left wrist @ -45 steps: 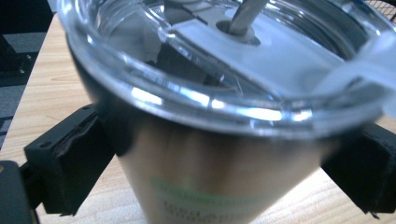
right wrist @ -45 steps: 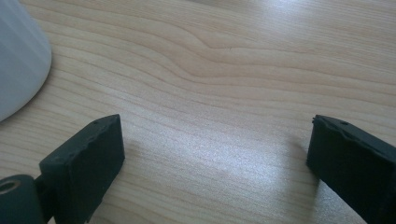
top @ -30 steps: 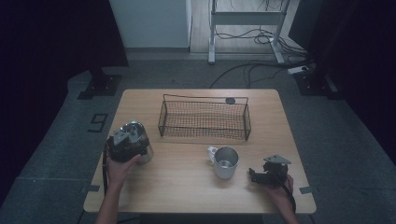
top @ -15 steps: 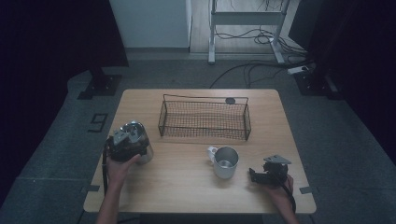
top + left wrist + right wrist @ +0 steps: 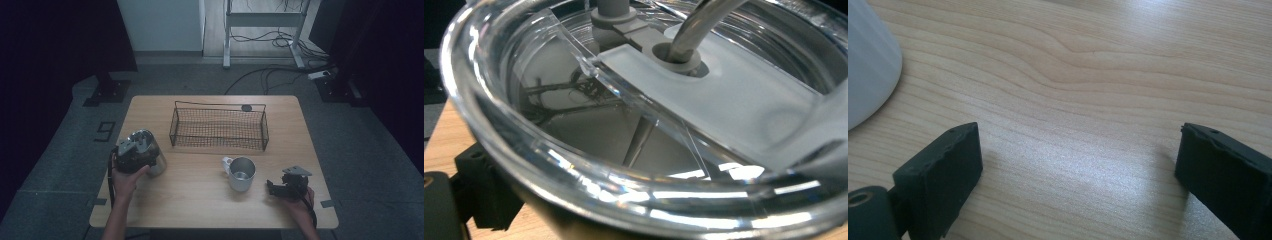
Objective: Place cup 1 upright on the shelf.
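A steel tumbler (image 5: 158, 164) with a clear lid (image 5: 634, 125) and a straw stands at the table's left. My left gripper (image 5: 134, 156) is around it from the near side; one black pad (image 5: 484, 190) lies against its wall, and the other is hidden behind the lid. A metal mug (image 5: 241, 172) stands upright near the middle, handle to the left. To its right, my right gripper (image 5: 272, 189) rests low on the wood, pointing at the mug. Its jaws stand wide apart (image 5: 1078, 170) with bare table between them, and the mug's wall (image 5: 868, 65) sits just beyond the left jaw.
A black wire basket (image 5: 220, 146) stands across the back middle of the wooden table (image 5: 200, 205), with a small dark disc (image 5: 246, 107) on its far rim. The table's front edge is close behind both hands. Cables and stand legs lie on the floor beyond.
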Tool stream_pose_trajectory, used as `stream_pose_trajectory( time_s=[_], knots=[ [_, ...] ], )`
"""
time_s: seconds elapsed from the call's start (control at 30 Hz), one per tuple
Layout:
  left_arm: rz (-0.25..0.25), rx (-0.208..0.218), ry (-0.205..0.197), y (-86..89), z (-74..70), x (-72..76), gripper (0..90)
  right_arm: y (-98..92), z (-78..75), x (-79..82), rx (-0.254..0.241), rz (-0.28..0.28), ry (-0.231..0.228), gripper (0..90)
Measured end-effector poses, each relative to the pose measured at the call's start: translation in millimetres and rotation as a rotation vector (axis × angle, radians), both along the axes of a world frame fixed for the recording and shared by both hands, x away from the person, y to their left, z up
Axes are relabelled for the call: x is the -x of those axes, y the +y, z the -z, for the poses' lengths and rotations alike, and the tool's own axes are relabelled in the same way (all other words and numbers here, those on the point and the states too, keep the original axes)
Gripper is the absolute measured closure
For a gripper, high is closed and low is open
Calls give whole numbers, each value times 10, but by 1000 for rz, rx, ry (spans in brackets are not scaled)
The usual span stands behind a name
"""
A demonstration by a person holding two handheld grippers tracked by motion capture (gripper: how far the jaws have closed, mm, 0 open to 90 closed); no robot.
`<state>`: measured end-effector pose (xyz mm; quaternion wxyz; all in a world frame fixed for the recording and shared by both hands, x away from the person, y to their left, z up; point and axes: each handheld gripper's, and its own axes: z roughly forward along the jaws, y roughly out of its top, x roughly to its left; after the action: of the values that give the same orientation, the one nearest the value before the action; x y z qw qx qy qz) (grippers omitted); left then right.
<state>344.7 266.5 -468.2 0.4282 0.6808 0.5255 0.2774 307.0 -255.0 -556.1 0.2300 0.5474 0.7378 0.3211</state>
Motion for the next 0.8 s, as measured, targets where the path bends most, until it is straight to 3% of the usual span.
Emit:
stream_pose_trajectory(
  time_s=[0.33,0.8],
  knots=[
    [4,1,-32,27,-99,81,40,0,0,0,0,0,0,45],
    [12,-11,-41,-9,-182,114,40,0,0,0,0,0,0,46]
  ],
)
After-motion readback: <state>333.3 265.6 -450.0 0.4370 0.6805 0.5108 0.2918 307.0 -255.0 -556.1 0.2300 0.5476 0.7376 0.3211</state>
